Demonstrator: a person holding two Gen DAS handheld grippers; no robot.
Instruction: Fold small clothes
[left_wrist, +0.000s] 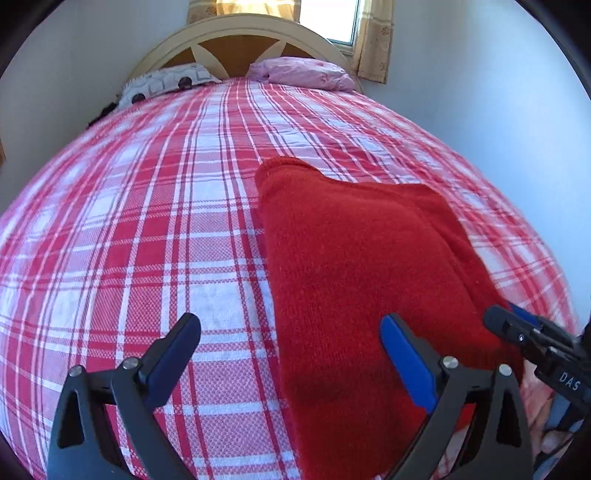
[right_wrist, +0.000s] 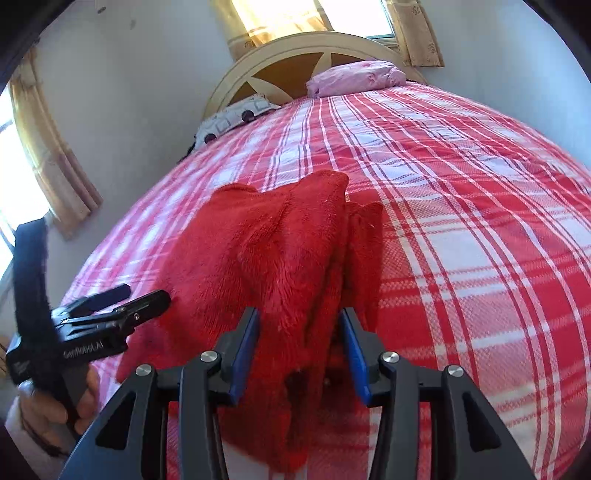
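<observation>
Beneath your grippers spreads a woven red-and-white plaid bedspread (left_wrist: 147, 229). Your left gripper (left_wrist: 291, 339) stands wide open and holds nothing, its right finger over the near edge of the red garment (left_wrist: 351, 258), its left finger over bare plaid. Your right gripper (right_wrist: 300, 332) has its blue pads either side of a fuzzy bunched fold of that garment; I cannot tell whether they press it. That fleecy cloth lies partly folded on the near half of the bed, knit-looking on one face. Farther off rest a patterned pillow (left_wrist: 166, 83) and a crumpled pink pillow (left_wrist: 303, 72) against an arched wooden headboard (left_wrist: 240, 40).
</observation>
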